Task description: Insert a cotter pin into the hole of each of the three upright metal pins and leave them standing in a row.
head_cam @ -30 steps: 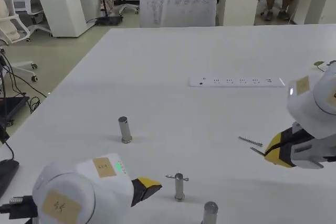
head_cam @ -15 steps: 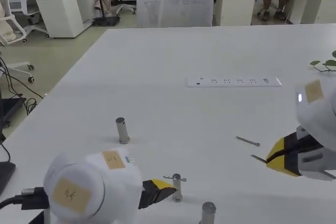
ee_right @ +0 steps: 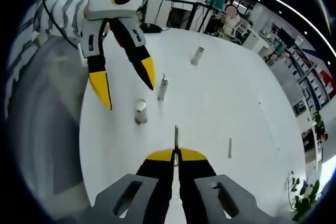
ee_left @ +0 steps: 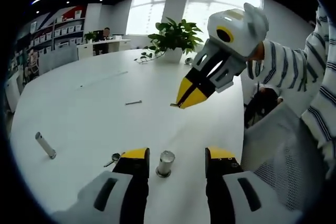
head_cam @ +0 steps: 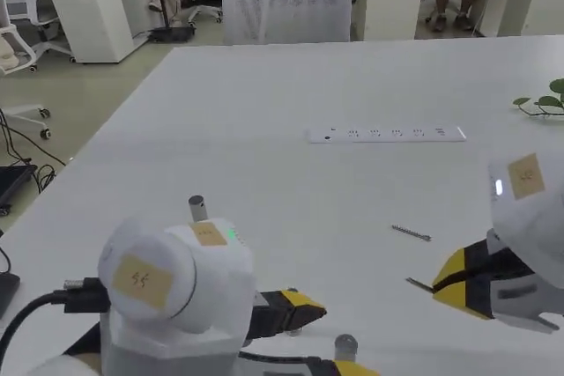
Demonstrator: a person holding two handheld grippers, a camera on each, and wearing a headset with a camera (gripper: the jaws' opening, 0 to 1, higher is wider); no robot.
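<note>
The left claw (ee_left: 178, 154), spread wide, has 1 upright metal pin (ee_left: 166, 163) seemingly between its tips on the table (ee_left: 79, 108). The right claw (ee_right: 177, 153), well apart, pinches a cotter pin (ee_right: 176, 137); a loose cotter pin (ee_right: 229, 148) lies nearby.

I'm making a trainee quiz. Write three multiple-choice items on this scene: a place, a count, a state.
1. Where is the loose cotter pin? A on the table, B in a tray, C on a chair.
2. How many upright metal pins? A two, B three, C five.
3. The right gripper is: A open, B shut on a cotter pin, C shut on a metal pin.
Key: 1A, it lies on the white top; 2B, the right gripper view shows three; 3B, its fingers clamp one.
</note>
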